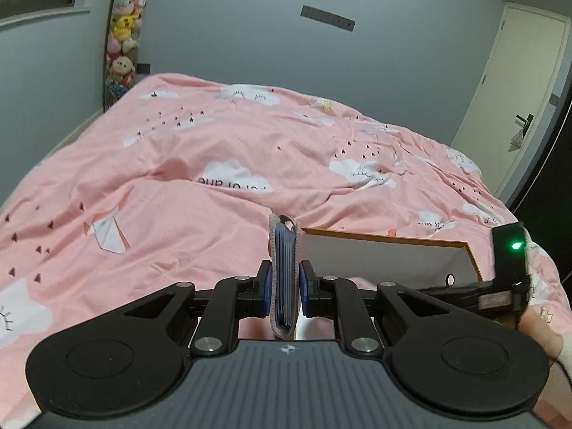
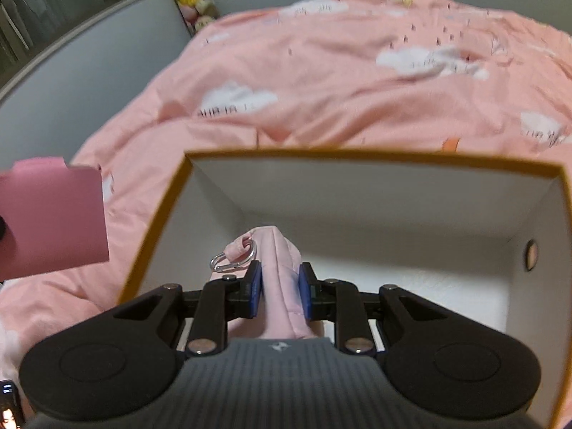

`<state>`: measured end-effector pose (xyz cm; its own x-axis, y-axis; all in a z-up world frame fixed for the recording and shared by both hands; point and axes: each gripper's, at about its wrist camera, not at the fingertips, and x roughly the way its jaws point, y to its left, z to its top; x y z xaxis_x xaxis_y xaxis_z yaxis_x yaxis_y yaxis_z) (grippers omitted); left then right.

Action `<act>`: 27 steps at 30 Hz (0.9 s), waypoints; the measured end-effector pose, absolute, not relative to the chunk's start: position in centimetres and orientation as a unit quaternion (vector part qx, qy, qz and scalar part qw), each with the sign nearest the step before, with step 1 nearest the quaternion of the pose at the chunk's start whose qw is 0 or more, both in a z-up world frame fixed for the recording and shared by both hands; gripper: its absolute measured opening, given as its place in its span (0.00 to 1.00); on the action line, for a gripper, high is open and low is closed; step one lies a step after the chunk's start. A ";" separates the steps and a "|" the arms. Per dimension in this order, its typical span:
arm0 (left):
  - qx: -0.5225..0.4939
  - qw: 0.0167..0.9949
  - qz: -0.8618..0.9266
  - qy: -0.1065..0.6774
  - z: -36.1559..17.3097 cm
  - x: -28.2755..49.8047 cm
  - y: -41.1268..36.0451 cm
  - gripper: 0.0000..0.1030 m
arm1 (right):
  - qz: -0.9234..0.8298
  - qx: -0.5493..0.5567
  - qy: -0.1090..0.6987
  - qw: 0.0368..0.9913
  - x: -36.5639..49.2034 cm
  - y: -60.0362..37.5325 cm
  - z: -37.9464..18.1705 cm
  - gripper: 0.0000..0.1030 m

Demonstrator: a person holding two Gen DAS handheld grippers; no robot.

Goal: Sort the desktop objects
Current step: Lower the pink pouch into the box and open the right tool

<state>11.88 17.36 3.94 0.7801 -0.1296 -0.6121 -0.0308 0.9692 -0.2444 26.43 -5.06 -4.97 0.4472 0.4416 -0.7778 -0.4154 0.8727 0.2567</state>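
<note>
My right fingers grip pink pouch inside box, unreleased; left fingers grip card holder, unplaced beside box.

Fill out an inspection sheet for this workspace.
Surface: pink cloud-print quilt covering a bed.
Job's things: white open box with orange rim on the quilt; grey-edged card holder with blue sleeves; pink quilted pouch with a metal ring clip, held inside the box.
Clutter: phone at the right view's lower-left edge.
Grippers: left gripper shut on the card holder; right gripper shut on the pouch.
Cables: nothing seen.
Surroundings: grey wall, stuffed toys, cream door.
</note>
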 end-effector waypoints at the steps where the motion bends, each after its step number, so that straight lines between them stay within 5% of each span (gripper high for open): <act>1: -0.123 0.935 -0.030 0.332 3.7 12.1 17.3 0.17 | 0.251 0.011 0.468 0.847 26.6 -4.8 -5.5 0.23; 17: 0.007 0.946 -0.075 0.315 2.2 12.1 12.2 0.17 | 0.269 0.032 0.580 0.768 27.2 -2.7 -10.1 0.25; 27: 0.084 0.939 -0.087 0.321 1.6 11.5 9.0 0.17 | 0.282 0.053 0.619 0.731 28.0 -4.4 -9.9 0.44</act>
<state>11.47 9.04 1.55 0.7792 -0.1094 -0.6171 0.2171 0.9708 0.1021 28.01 -4.45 -9.91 0.0759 0.4785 -0.8748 -0.3462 0.8354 0.4269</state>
